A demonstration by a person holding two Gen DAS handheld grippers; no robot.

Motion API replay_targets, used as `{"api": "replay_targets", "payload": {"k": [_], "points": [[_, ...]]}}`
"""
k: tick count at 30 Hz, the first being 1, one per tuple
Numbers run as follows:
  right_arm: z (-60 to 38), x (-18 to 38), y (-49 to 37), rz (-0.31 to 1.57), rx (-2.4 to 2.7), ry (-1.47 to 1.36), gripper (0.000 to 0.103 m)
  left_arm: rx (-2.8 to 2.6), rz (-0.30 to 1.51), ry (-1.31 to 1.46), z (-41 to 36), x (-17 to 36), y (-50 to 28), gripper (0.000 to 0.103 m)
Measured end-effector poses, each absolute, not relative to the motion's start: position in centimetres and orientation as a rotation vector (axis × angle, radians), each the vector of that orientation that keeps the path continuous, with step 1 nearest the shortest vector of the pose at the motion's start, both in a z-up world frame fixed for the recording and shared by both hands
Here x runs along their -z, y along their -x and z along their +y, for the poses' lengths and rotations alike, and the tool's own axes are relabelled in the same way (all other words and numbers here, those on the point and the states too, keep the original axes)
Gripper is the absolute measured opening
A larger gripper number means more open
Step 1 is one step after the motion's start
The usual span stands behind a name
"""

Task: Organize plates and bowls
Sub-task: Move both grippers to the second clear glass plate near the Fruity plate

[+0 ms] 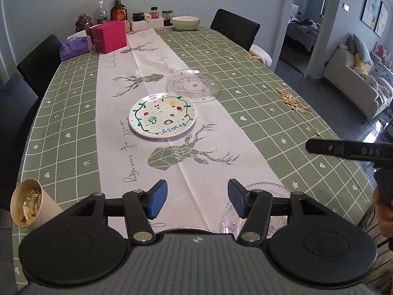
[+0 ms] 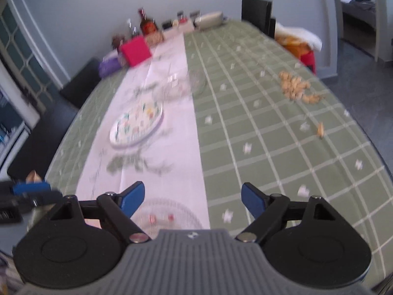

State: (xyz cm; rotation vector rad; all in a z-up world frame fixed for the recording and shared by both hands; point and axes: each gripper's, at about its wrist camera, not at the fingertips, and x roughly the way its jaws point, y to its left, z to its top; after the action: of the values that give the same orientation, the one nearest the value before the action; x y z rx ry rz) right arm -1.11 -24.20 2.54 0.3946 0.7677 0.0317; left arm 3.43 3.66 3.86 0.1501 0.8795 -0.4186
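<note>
A white plate with painted fruit (image 1: 163,115) lies on the white runner mid-table; it also shows blurred in the right wrist view (image 2: 136,124). A clear glass plate (image 1: 194,84) lies just behind it, also blurred in the right wrist view (image 2: 180,86). A second clear glass plate (image 1: 260,206) lies near the front edge under my left gripper's right finger; it shows in the right wrist view (image 2: 167,215). A cream bowl (image 1: 185,22) stands at the far end. My left gripper (image 1: 197,200) is open and empty. My right gripper (image 2: 192,200) is open and empty above the front of the table.
A paper cup of seed shells (image 1: 30,205) stands at the front left corner. Loose seeds (image 1: 291,100) lie at the right edge. A red box (image 1: 109,36), a purple tissue pack (image 1: 75,46), bottles and jars (image 1: 119,8) crowd the far end. Black chairs (image 1: 234,28) surround the table.
</note>
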Motion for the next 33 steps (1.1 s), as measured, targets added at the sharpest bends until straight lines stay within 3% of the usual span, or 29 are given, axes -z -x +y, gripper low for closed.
{"api": "replay_targets", "payload": {"k": [7, 12, 16, 24, 28, 33], "points": [[-27.7, -6.6, -4.6, 0.722, -0.038, -0.452, 0.091, 0.37, 0.878, -0.036, 4.3, -6.5, -8.3, 0.068], [-31.7, -6.6, -10.2, 0.776, -0.147, -0.724, 0.091, 0.373, 0.845, -0.1, 3.0, -7.0, -12.1, 0.069], [-32.6, -6.2, -14.0, 0.741, -0.11, -0.694, 0.091, 0.394, 0.841, -0.09, 2.3, -6.2, -16.1, 0.069], [-31.6, 0.1, -21.8, 0.76, -0.164, -0.717, 0.087, 0.418, 0.841, 0.028, 1.1, -2.6, -25.3, 0.068], [-31.3, 3.7, -24.9, 0.817, -0.198, -0.786, 0.086, 0.39, 0.964, 0.041, 0.4, 0.2, -29.8, 0.061], [-31.1, 6.2, -27.2, 0.866, -0.207, -0.8, 0.087, 0.39, 0.983, 0.166, 1.2, 2.8, -32.5, 0.06]]}}
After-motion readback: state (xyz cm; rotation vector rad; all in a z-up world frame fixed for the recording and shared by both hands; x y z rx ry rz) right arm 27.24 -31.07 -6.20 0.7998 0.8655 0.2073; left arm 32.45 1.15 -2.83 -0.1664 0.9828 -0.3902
